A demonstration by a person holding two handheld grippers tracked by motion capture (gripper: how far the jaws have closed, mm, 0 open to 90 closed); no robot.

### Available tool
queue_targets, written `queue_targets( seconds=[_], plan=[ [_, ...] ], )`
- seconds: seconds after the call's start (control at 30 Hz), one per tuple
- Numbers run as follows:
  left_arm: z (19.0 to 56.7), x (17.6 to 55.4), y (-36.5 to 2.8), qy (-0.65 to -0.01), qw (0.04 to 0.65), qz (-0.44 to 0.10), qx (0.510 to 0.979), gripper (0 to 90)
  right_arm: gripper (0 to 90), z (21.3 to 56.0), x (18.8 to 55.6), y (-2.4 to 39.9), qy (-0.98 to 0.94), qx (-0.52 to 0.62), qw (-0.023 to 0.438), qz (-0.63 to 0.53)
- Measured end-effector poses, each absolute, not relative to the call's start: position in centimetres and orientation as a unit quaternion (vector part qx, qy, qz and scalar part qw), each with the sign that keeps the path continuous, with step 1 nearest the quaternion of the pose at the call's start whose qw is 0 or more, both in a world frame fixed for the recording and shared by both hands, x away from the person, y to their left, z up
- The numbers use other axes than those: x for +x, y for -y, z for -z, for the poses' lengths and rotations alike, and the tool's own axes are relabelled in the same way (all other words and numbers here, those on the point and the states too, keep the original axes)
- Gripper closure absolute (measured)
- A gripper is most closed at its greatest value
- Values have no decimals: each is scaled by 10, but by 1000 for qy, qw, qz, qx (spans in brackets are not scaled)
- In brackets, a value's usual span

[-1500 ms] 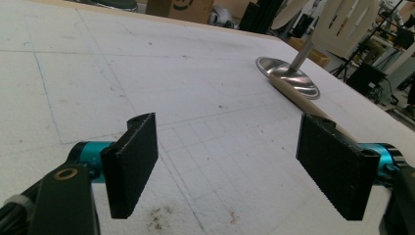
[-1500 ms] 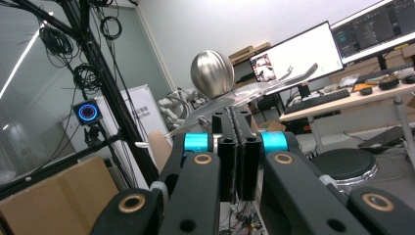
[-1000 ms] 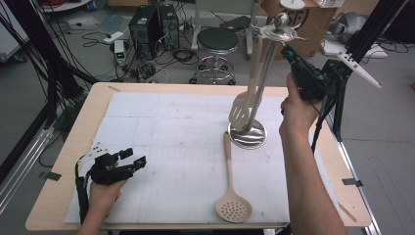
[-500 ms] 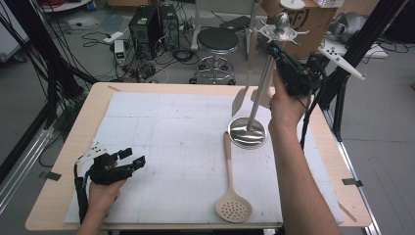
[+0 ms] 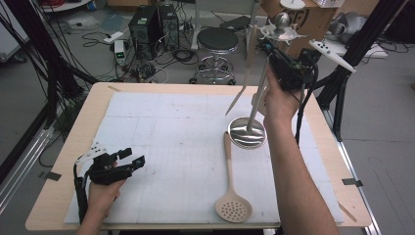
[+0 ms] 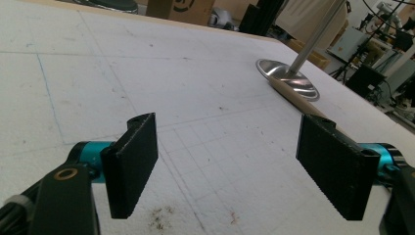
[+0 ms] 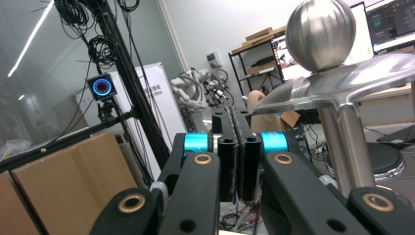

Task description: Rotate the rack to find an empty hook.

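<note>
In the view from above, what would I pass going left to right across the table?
Left hand-held gripper resting open at the near left → slotted wooden spoon lying on the white mat → metal stand's round base → right hand-held gripper, raised up by the top of the stand.

Bright, even room light — soft shadows; high view slightly soft, steel glinting.
</note>
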State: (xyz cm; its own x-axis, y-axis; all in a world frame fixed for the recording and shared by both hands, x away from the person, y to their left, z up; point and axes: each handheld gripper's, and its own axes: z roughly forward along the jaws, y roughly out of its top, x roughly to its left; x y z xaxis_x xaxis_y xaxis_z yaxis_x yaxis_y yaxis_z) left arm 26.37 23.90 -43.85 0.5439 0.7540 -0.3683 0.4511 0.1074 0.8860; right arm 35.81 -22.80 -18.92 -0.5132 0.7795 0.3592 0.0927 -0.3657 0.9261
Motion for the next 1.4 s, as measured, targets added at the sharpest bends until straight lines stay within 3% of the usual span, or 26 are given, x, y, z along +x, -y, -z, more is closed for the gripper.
queue_targets(
  seconds=[0.8, 1.03, 1.4],
  plan=[
    [439, 264, -237, -459, 582, -128, 659, 241, 897, 201, 344, 280, -460, 461, 255, -715],
    [439, 264, -236, -459, 583, -128, 658, 241, 897, 194, 338, 272, -471, 444, 280, -709],
    [439, 264, -236, -459, 583, -127, 658, 241, 897, 194, 337, 262, -481, 434, 278, -709]
  ],
)
